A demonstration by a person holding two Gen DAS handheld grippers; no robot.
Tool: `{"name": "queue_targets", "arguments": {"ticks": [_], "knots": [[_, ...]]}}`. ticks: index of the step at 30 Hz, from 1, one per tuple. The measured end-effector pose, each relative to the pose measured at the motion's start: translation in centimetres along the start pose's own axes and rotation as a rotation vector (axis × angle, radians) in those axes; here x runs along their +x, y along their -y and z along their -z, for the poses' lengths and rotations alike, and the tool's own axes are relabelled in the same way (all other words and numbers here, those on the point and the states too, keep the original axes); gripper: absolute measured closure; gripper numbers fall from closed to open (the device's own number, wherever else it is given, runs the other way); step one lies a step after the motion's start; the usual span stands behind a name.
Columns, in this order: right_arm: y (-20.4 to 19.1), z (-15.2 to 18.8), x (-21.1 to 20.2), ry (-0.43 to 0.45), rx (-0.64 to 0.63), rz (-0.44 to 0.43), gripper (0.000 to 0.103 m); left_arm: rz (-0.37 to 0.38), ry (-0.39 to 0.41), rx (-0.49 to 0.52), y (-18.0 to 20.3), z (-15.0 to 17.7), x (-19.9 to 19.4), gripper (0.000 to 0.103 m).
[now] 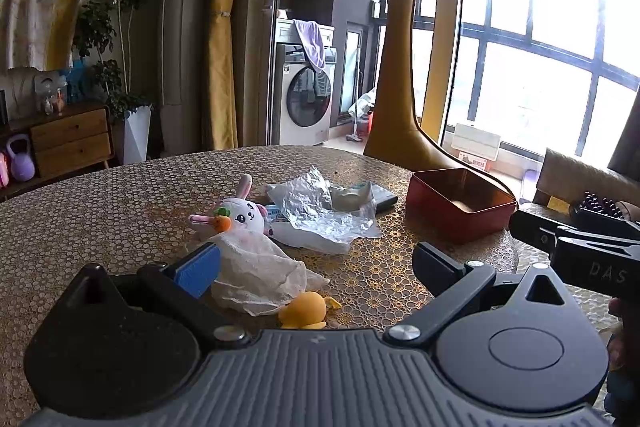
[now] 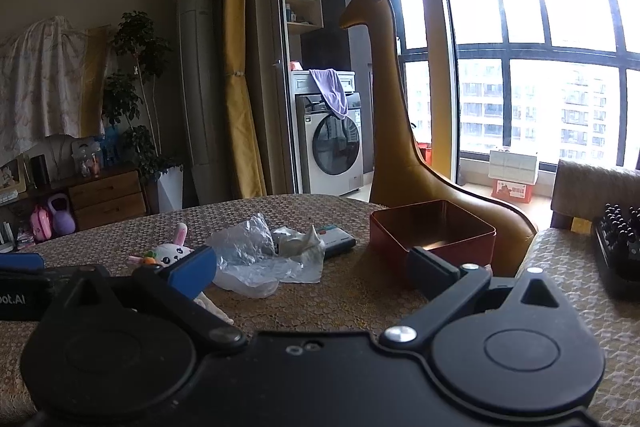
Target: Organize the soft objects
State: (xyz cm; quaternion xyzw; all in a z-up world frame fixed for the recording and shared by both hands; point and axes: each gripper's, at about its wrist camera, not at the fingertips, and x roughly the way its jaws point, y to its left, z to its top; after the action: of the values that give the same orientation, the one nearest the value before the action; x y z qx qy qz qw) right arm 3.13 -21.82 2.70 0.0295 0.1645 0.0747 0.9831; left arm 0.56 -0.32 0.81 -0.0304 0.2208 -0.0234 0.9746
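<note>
A white plush rabbit [image 1: 244, 217] with a carrot and a gauzy white skirt lies on the round table [image 1: 100, 211]; it also shows in the right wrist view [image 2: 170, 254]. A small yellow duck toy [image 1: 305, 311] lies just in front of it. A crumpled clear plastic bag [image 1: 320, 215] lies behind, also in the right wrist view [image 2: 260, 255]. A red open box [image 1: 460, 203] stands to the right, also in the right wrist view [image 2: 432, 233]. My left gripper [image 1: 316, 267] is open over the rabbit's skirt and the duck. My right gripper [image 2: 312, 273] is open and empty above the table.
A dark flat device [image 1: 382, 199] lies under the bag. A tall tan giraffe figure [image 1: 400, 75] stands behind the table. A black beaded thing [image 2: 620, 247] lies on a cloth surface to the right. The right gripper's body [image 1: 580, 247] shows in the left view.
</note>
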Motion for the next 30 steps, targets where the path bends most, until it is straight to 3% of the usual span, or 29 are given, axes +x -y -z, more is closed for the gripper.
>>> {"name": "queue_targets", "arguments": {"ticks": [12,30], "knots": [[-0.6,0.0,0.9,-0.013,-0.046,-0.044,0.002,-0.029,-0.005,0.020,-0.4,-0.7,1.7,0.000],[-4.5,1.3,6.9,-0.198,-0.162,-0.221,0.010,-0.083,-0.063,-0.023,-4.3,-1.1,6.7,0.001]]}}
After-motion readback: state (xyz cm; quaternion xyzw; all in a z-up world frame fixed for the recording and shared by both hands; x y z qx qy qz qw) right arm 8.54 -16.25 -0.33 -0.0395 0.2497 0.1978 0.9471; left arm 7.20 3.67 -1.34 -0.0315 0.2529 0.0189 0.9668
